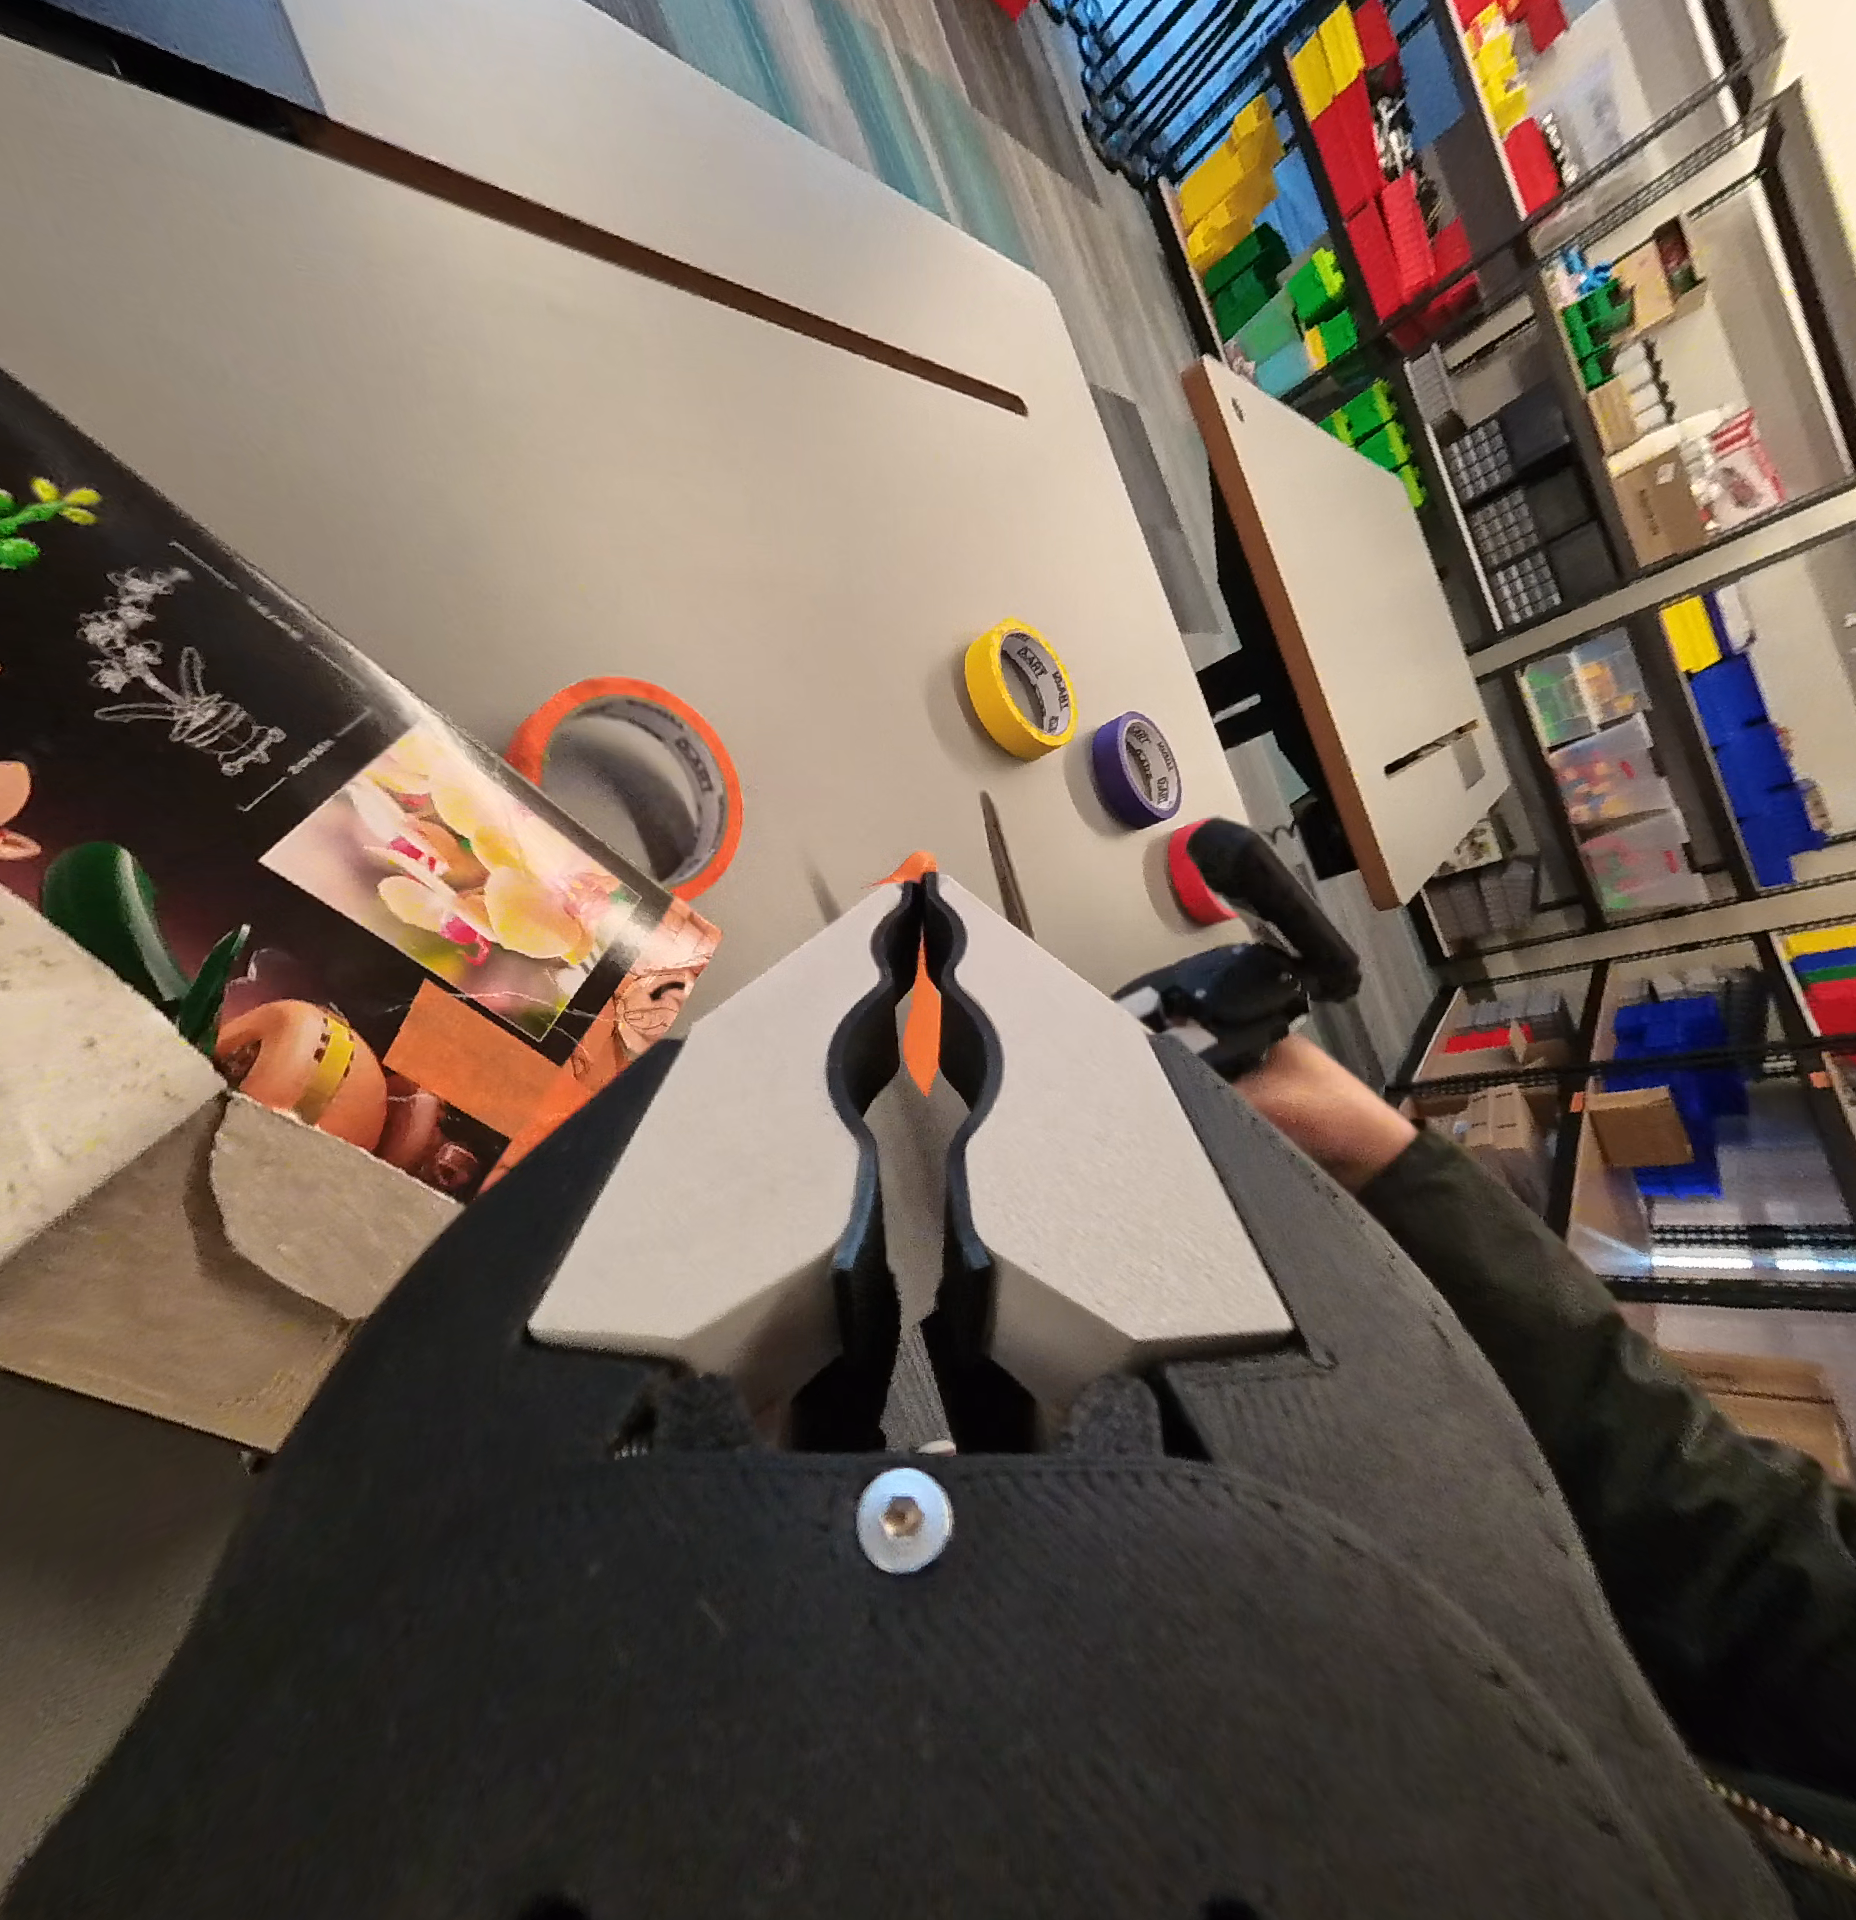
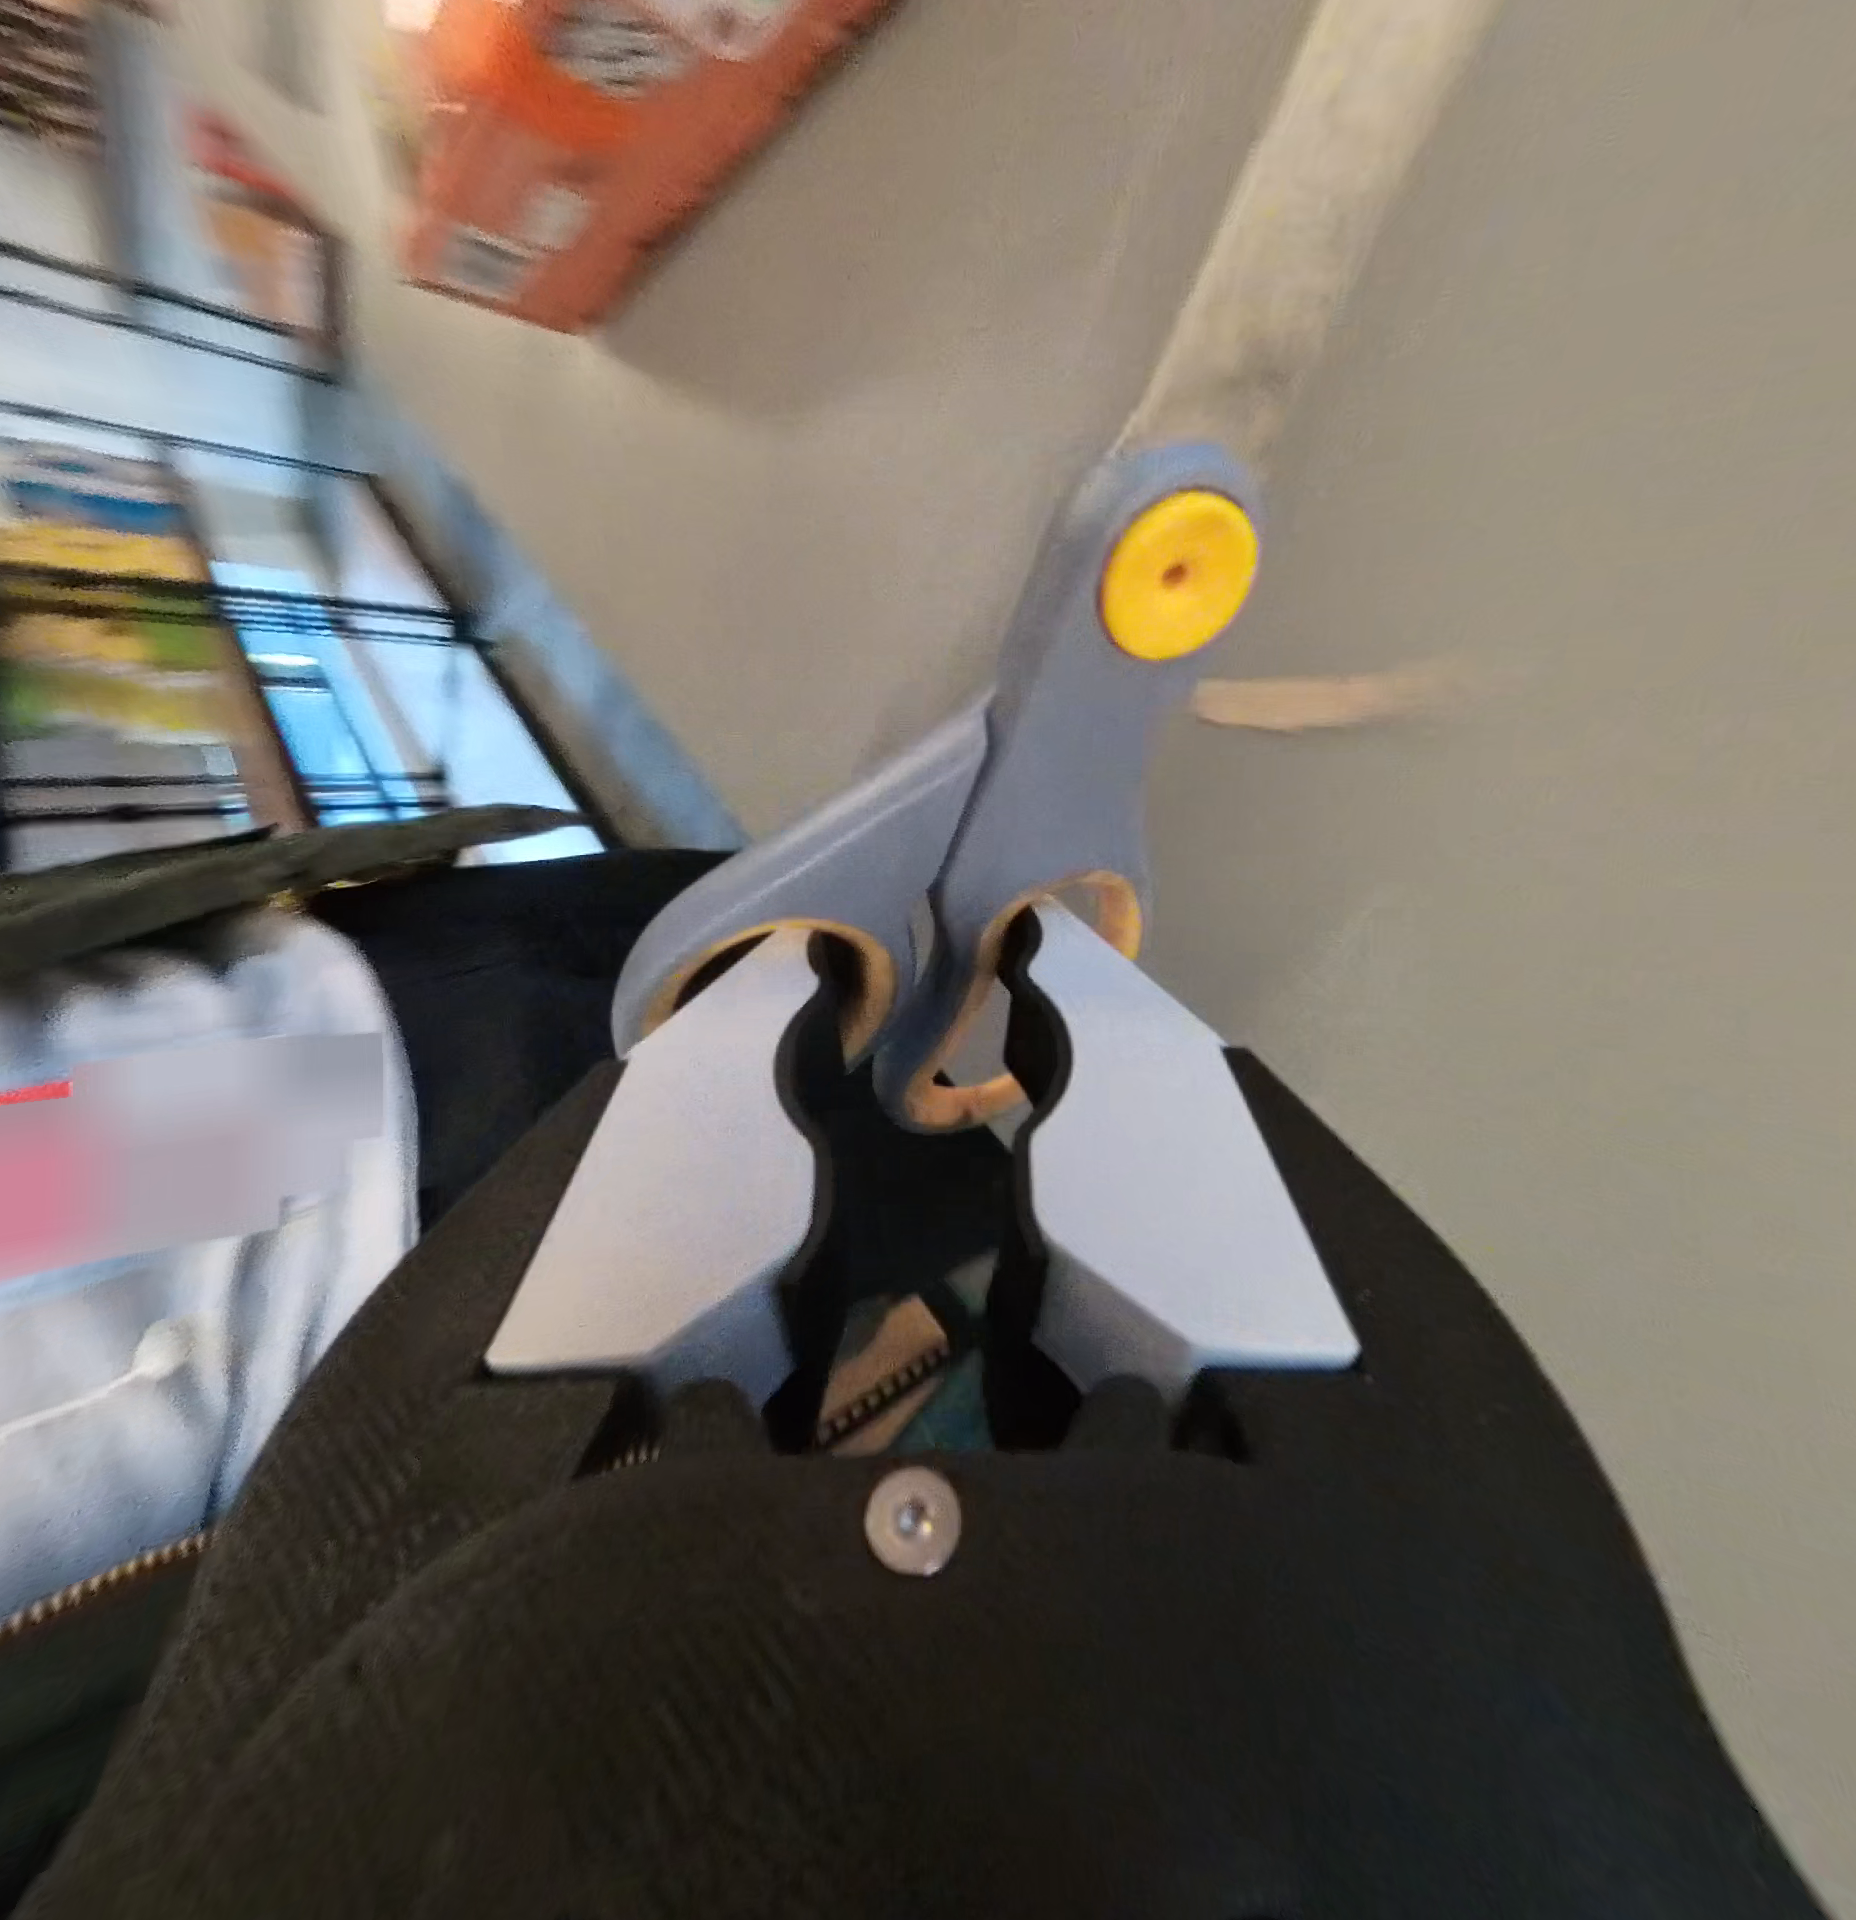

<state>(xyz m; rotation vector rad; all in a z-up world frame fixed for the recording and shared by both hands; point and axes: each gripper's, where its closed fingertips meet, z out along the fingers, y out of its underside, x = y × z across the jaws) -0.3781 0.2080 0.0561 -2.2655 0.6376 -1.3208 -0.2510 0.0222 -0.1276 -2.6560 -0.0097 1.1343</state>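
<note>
Left gripper point(image 1: 922, 883), probably pinching orange tape strip point(image 1: 922, 1023)

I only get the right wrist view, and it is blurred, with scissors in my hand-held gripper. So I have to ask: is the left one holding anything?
Observer: Yes. The left hand-held gripper is shut on a strip of orange tape.
Operator: Where is the roll it comes from?
Observer: An orange tape roll lies on the table, against a printed box.
Operator: Any other rolls?
Observer: Three, farther along: a yellow roll, a purple roll and a red roll, partly hidden.

Grey table point(image 1: 612, 436): tape rolls point(image 1: 1019, 688) (four), printed box point(image 1: 311, 873).
</note>
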